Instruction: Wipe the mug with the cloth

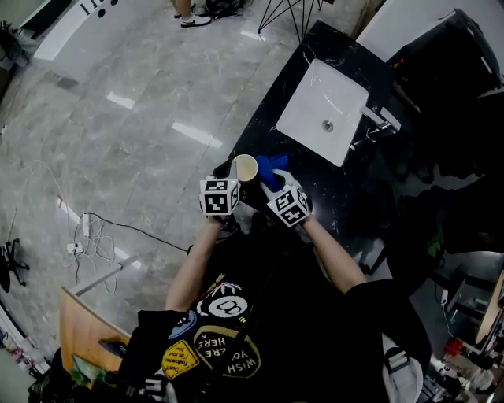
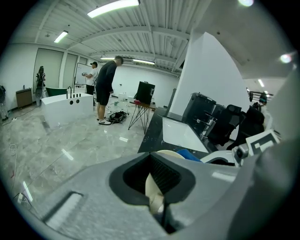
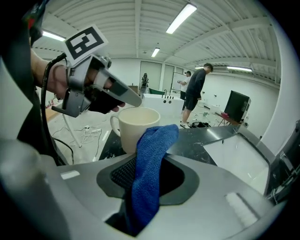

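The only readable print is on the person's black shirt (image 1: pixel 264 315), at the near edge of the head view and upside down to the camera. A round patch (image 1: pixel 228 350) appears to say "WISH YOU WERE HERE" — the middle word is hard to make out. Just beyond it, a black ball patch (image 1: pixel 227 307) bears the figure 8. A yellow diamond patch (image 1: pixel 179 359) to the left has print too small to read. The left cube (image 1: pixel 220 196) and right cube (image 1: pixel 289 206) carry square black-and-white codes — no letters.

A large open hall, half showroom and half lab: a white basin (image 1: pixel 324 110) set in a black marble desk (image 1: pixel 266 134), a freestanding bathtub (image 2: pixel 65 105), a polished stone floor (image 1: pixel 142 94), strip lights (image 2: pixel 115 6) and loose cables (image 1: pixel 93 238).
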Demonstrator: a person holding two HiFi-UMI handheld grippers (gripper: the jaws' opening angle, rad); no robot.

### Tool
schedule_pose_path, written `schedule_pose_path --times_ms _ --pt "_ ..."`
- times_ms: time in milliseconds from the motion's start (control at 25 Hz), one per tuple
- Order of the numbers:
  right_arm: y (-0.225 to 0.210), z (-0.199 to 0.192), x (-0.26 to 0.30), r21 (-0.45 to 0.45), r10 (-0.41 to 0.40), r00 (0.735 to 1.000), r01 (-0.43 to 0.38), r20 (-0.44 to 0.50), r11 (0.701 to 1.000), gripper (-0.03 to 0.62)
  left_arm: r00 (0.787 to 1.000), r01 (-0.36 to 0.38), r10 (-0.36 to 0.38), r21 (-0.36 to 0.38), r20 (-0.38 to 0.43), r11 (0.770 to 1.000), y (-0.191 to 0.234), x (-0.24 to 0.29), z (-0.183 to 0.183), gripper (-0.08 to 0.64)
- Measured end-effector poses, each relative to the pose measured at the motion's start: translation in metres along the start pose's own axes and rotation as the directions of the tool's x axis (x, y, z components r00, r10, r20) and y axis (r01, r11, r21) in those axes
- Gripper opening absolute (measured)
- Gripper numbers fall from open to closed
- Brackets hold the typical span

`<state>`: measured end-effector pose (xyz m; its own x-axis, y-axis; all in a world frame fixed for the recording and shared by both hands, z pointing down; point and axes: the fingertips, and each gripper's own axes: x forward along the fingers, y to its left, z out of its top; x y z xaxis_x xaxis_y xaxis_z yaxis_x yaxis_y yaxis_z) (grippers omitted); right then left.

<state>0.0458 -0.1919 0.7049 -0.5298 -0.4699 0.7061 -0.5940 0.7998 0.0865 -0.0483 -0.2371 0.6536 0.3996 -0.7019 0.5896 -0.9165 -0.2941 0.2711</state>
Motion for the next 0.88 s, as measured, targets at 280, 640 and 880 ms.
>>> schedule_pose_path --times_ms 280,640,880 --pt "0.037 0.0 -0.022 -0.034 0.082 0.996 -0.082 0.015 0.996 0.124 0.999 -0.009 0.012 -0.072 0.038 0.997 -0.007 -0.005 -0.004 0.005" --pt "-0.02 0.011 0.005 0.009 -0.029 1.0 0.029 0.003 1.0 0.124 0.998 -0.019 0.028 -0.162 0.054 0.987 -0.002 -0.01 -0.009 0.005" --pt "-0.014 0.008 -0.009 -0.029 -0.015 1.0 0.015 0.007 0.999 0.126 0.996 0.022 0.003 -0.283 0.086 0.959 -0.007 -0.013 -0.014 0.005"
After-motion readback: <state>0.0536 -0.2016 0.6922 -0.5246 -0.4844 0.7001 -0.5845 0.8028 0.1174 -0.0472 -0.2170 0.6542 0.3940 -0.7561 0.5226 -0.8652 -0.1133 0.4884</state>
